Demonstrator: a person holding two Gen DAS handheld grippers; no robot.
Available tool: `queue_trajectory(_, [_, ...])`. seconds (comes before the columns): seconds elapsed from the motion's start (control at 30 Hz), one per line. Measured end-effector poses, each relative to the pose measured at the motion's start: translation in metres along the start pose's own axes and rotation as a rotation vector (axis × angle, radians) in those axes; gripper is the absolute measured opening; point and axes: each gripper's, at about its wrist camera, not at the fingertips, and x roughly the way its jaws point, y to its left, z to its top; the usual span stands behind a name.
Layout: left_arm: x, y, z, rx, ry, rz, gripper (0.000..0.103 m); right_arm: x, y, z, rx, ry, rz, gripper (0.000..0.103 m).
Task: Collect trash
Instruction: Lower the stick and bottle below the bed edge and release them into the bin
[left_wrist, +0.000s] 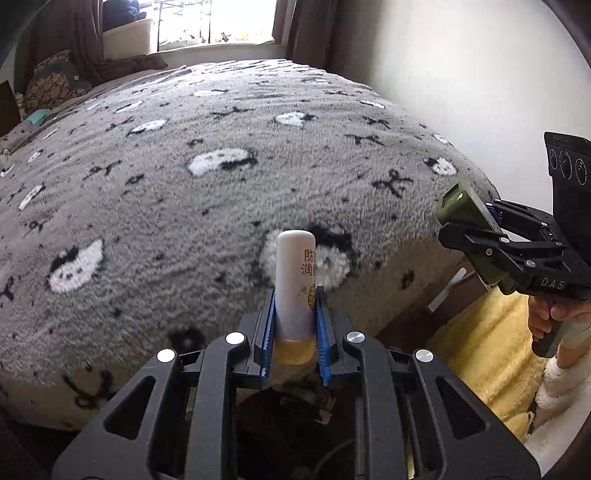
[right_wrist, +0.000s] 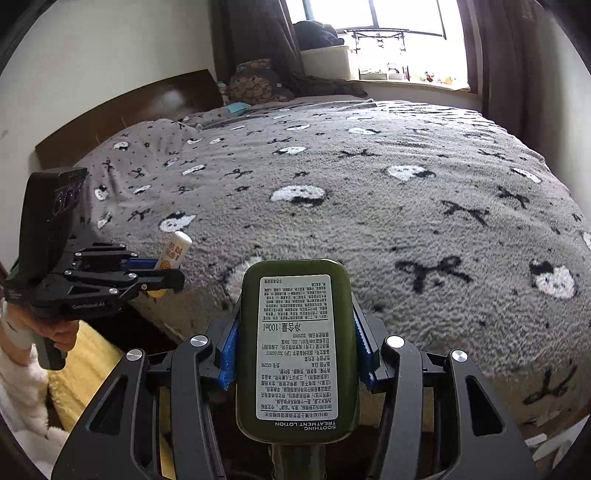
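Note:
My left gripper (left_wrist: 294, 295) is shut on a white tube with a yellow cap end (left_wrist: 295, 284), held upright in front of the bed's near edge. The tube and left gripper (right_wrist: 162, 271) also show at the left of the right wrist view, with the tube (right_wrist: 174, 249) sticking out past the fingers. My right gripper (right_wrist: 295, 332) is shut on a dark green lotion bottle (right_wrist: 295, 343) with a white printed label. The green bottle (left_wrist: 471, 225) and right gripper (left_wrist: 469, 236) show at the right of the left wrist view.
A bed with a grey fleece blanket (left_wrist: 221, 184) with black-and-white prints fills both views. A dark headboard (right_wrist: 122, 114) stands at its left end. A yellow blanket (left_wrist: 480, 350) lies beside the bed below. Curtains and a window (right_wrist: 399, 37) are behind.

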Motion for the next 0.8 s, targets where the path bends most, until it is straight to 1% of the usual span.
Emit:
queue_trajectory(0.13, [0.019,-0.007,-0.043,-0.023,0.035,0.009,0.018,0.015,0.007,-0.037,0.047,0.035,0.009,0.051])
queue_trajectory(0.2, [0.031,-0.011,-0.062,-0.034,0.057,0.018,0.018,0.023,0.007,-0.05,0.066,0.055,0.008,0.051])
queue_trajectory(0.3, [0.049,-0.017,-0.083,-0.059,0.092,0.019,0.018,0.037,0.008,-0.07,0.076,0.085,-0.034,0.051])
queue_trajectory(0.43, [0.069,-0.022,-0.107,-0.078,0.138,0.021,0.018,0.054,0.011,-0.095,0.091,0.141,-0.036,0.051])
queue_trajectory(0.53, [0.084,-0.02,-0.125,-0.118,0.175,0.01,0.018,0.068,0.01,-0.109,0.1,0.179,-0.038,0.051])
queue_trajectory(0.67, [0.106,-0.016,-0.148,-0.158,0.252,-0.003,0.018,0.088,0.008,-0.127,0.128,0.251,-0.024,0.051])
queue_trajectory(0.8, [0.126,-0.014,-0.16,-0.149,0.313,0.004,0.018,0.106,0.005,-0.144,0.148,0.327,-0.03,0.051])
